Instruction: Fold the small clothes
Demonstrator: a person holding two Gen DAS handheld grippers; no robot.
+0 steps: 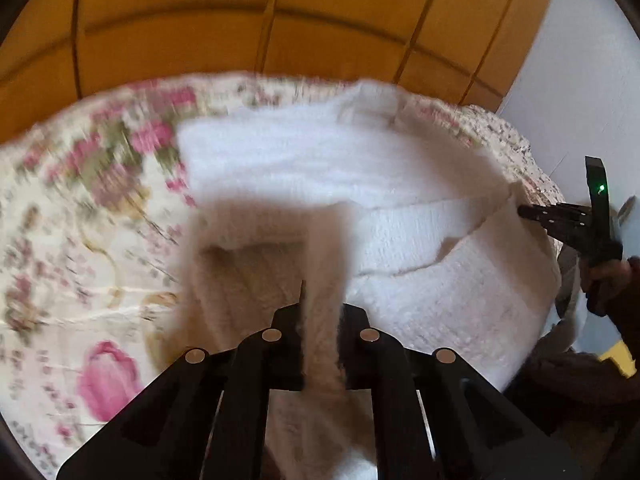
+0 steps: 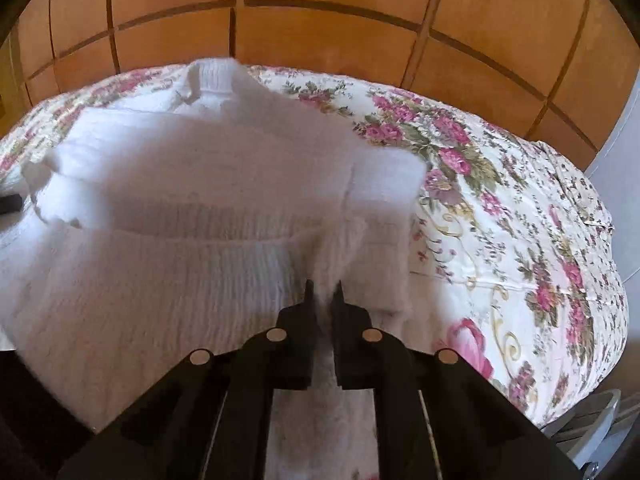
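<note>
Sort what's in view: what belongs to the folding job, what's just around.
In the job:
white knit garment
left gripper, shut on its fabric
right gripper, shut on its fabric

Just around:
floral bedspread
wooden panelling

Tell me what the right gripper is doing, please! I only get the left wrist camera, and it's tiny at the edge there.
Observer: In the right wrist view the right gripper is shut on a fold of the white sweater. Fabric runs down between its fingers.
Operator: Where's the neck bit? Mine's all blurry.
Observer: The ribbed collar is at the sweater's far end, towards the wooden panels.
Operator: Is there room on that side?
Observer: Yes, the floral bedspread lies bare to the right of the sweater.
</note>
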